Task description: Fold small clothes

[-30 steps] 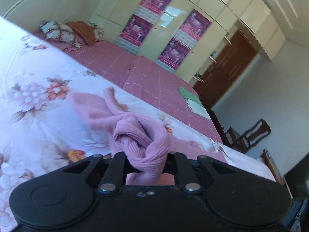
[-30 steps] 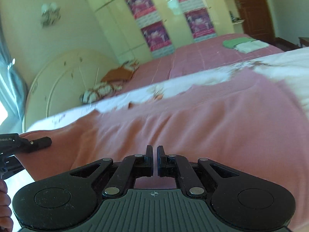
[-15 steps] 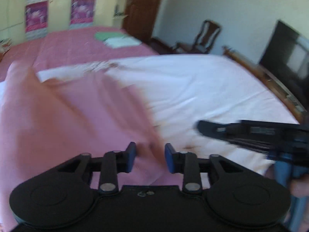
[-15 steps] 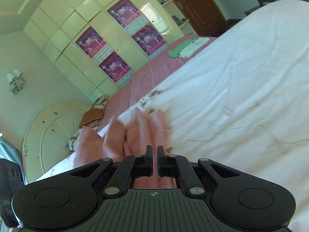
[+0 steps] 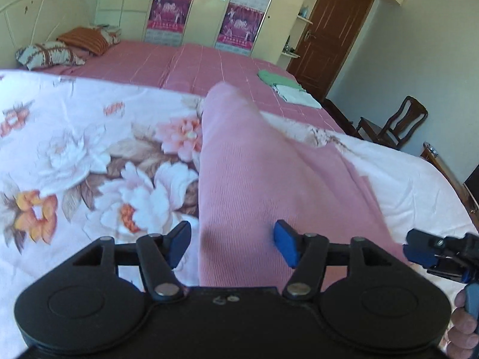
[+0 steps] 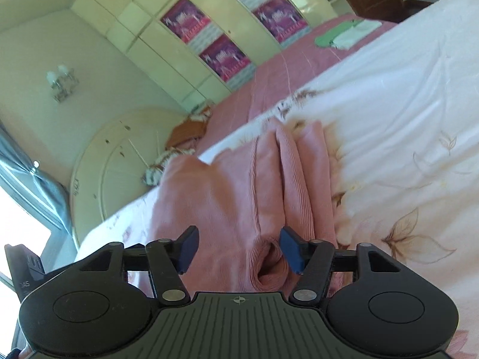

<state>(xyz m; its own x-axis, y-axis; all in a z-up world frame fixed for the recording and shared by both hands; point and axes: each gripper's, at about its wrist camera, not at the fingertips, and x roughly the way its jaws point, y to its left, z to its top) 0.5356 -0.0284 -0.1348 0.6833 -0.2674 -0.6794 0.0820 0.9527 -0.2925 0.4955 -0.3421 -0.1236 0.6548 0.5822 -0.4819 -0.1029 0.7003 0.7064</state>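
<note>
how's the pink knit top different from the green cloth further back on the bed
The pink knit top lies close under the grippers on the floral sheet; the green cloth sits far back on the pink checked bedspread. The top is large and ribbed; the green cloth looks small, beside a white cloth. Both lie flat.

A bed (image 5: 74, 137) with a white flowered cover fills the lower left of the left view; a pink bedspread (image 5: 191, 62) lies beyond it; pillows (image 5: 48, 55) sit at upper left under a cream arched headboard (image 5: 33, 9); pale wardrobes (image 5: 206, 3) with purple posters (image 5: 172, 6) line the top centre; a brown door (image 5: 332, 39) stands at upper right beside a pale wall (image 5: 425, 42); a dark wooden chair (image 5: 395, 125) stands at right; in the right view a wall lamp (image 6: 61, 82) hangs at upper left and a bright window (image 6: 21, 233) glows at the left edge.
</note>
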